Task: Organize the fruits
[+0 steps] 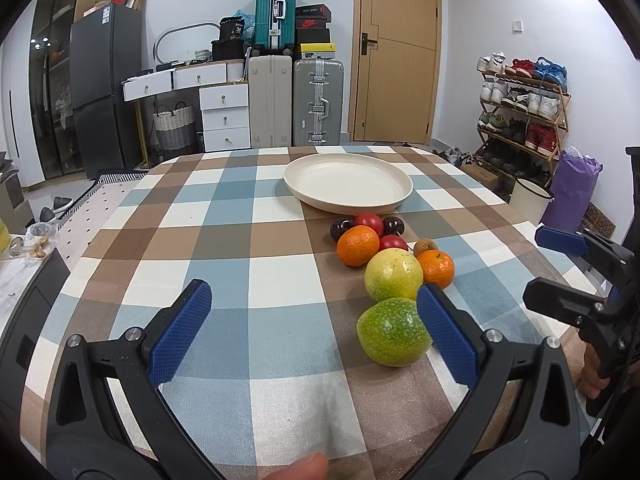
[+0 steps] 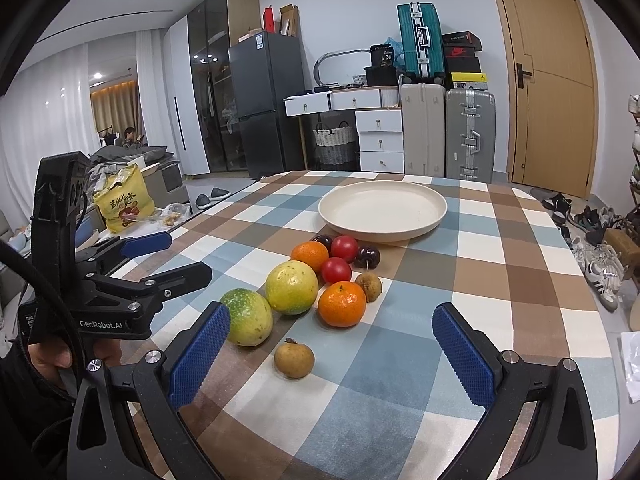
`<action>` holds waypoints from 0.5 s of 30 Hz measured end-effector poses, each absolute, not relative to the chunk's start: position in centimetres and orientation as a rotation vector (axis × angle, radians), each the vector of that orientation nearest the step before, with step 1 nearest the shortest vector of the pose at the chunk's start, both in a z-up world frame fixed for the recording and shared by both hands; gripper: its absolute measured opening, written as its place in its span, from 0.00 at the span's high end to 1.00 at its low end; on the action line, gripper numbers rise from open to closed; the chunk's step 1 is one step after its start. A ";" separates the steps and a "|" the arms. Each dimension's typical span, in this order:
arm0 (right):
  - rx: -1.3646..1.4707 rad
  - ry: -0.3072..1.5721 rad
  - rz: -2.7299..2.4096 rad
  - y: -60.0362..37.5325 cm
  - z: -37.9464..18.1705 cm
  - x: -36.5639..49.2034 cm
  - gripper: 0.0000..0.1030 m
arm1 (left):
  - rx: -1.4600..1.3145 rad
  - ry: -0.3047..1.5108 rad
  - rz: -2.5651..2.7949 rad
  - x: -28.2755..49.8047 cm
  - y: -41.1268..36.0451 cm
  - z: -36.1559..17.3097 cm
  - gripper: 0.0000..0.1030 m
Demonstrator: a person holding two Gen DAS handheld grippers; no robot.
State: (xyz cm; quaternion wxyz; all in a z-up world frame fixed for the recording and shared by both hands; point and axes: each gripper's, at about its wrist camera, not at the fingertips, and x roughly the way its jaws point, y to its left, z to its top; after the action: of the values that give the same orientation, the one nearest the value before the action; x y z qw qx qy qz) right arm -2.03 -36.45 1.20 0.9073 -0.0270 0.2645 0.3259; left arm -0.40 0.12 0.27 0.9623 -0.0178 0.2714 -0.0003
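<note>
On the left, the left gripper hovered low over the checked tablecloth, its jaws spread wide and holding nothing. Its right blue pad stood just beside a green fruit, though contact could not be told. In the right wrist view this gripper appeared at the left edge, gripped by a hand.

Moving right, the fruits lay bunched in the middle of the table, all outside the plate. Behind the green fruit sat a yellow-green fruit, touching it or nearly so. Further back came an orange, two red tomatoes and two dark cherries. A second orange and a small brown fruit sat to the right of them. Another brown fruit lay apart, nearest the right camera.

The cream plate stood behind the pile, bare.

On the right, the right gripper hung with jaws released, the lone brown fruit between its pads but untouched.
</note>
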 end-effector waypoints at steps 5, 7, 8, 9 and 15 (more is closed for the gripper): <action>-0.059 0.550 0.669 -36.4 1.4 -2.2 0.00 | -0.036 0.550 -0.001 -0.4 0.1 0.3 0.01; -0.059 0.552 0.667 -36.3 1.4 -2.2 0.00 | -0.036 0.552 0.000 -0.4 0.1 0.2 0.01; -0.059 0.556 0.664 -36.3 1.4 -2.2 0.00 | -0.037 0.553 -0.001 -0.4 0.2 0.3 0.01; -0.059 0.559 0.662 -36.4 1.4 -2.1 0.00 | -0.038 0.553 -0.001 -0.3 0.3 0.2 0.01; -0.055 0.585 0.650 -36.4 1.4 -1.6 0.00 | -0.038 0.557 0.003 -0.3 0.4 0.2 0.01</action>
State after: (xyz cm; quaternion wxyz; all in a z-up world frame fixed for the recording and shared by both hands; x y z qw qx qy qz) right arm -1.65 -36.36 1.36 0.9055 -0.0269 0.2833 0.3149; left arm -0.26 0.36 0.23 0.9613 -0.0186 0.2748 0.0013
